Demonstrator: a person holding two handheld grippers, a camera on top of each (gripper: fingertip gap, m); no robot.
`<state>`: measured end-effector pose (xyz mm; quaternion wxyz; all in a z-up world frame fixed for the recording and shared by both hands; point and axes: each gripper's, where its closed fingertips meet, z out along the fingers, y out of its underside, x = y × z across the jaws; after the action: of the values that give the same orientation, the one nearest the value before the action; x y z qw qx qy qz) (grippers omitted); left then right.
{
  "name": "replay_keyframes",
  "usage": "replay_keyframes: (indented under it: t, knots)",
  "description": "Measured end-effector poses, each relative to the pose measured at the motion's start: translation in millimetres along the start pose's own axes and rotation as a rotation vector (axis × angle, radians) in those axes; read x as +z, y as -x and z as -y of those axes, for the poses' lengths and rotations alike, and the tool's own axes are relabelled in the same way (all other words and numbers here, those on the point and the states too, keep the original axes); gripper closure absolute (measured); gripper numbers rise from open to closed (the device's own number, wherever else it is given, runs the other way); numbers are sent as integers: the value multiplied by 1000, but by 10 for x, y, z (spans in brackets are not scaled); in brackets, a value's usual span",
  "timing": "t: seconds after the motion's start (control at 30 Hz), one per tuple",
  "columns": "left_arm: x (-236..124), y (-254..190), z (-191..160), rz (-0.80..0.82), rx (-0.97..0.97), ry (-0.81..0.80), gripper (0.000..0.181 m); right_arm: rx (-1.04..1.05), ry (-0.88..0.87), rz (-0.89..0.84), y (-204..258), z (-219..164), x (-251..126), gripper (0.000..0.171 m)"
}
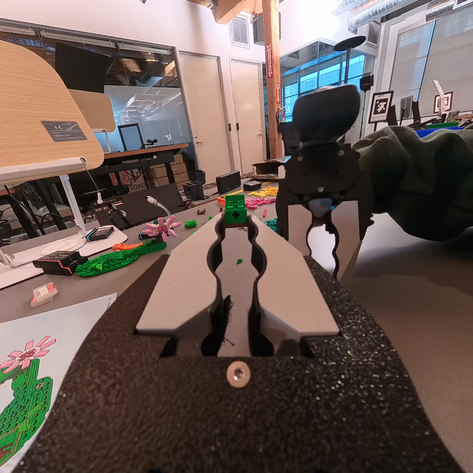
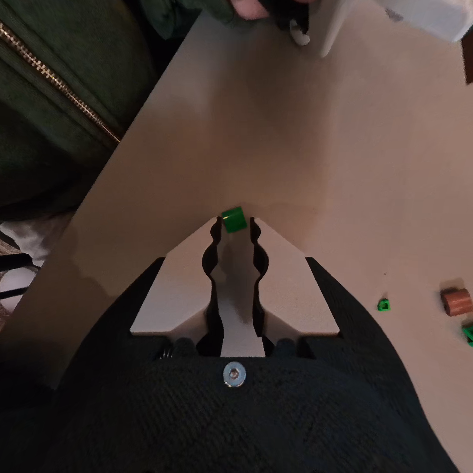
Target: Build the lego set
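My left gripper (image 1: pixel 235 223) is shut on a green brick assembly (image 1: pixel 235 211) with a brown base, held up at its fingertips above the grey table (image 1: pixel 409 294). My right gripper (image 2: pixel 235 220) points down at the table with its jaws a little apart. A small green piece (image 2: pixel 234 219) sits tilted between its fingertips, with a thin gap on each side. The right gripper also shows in the left wrist view (image 1: pixel 323 245), held by a green-sleeved arm (image 1: pixel 414 179).
A flat green build (image 1: pixel 112 261) with a pink flower (image 1: pixel 161 229) lies at left. Pink and yellow loose pieces (image 1: pixel 258 198) lie far back. An instruction sheet (image 1: pixel 33 384) is near left. A brown round piece (image 2: pixel 457 302) and green bits (image 2: pixel 383 305) lie right. The table edge (image 2: pixel 143 122) runs close by. There is about 12 cm between the tips of the two grippers.
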<state>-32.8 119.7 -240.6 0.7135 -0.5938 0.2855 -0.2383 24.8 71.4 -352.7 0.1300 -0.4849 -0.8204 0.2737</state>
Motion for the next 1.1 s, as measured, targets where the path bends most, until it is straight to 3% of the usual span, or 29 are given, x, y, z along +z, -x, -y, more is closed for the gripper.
replay_keyframes:
  t: [0.2, 0.4, 0.53, 0.7, 0.8, 0.93, 1.1]
  knots:
    - [-2, 1, 1, 0, -1, -1, 167, 94, -98, -20, -65, 40, -36, 156]
    - [0, -7, -1, -7, -3, 1, 167, 603, -545, 81, -341, 396, -537, 157]
    - [-2, -22, 4, -28, -30, -2, 167, 673, -695, 161, -317, 534, -790, 157]
    - [14, -89, -3, -86, -74, 5, 168, 640, -703, 151, -277, 653, -909, 157]
    - [16, -151, 3, -138, -106, 3, 167, 506, -676, 44, -301, 771, -1079, 157]
    - [25, -255, -3, -218, -143, 16, 167, 253, -466, -141, -327, 903, -1147, 157]
    - [11, -352, 25, -292, -165, 1, 167, 58, -111, -166, -324, 842, -907, 157]
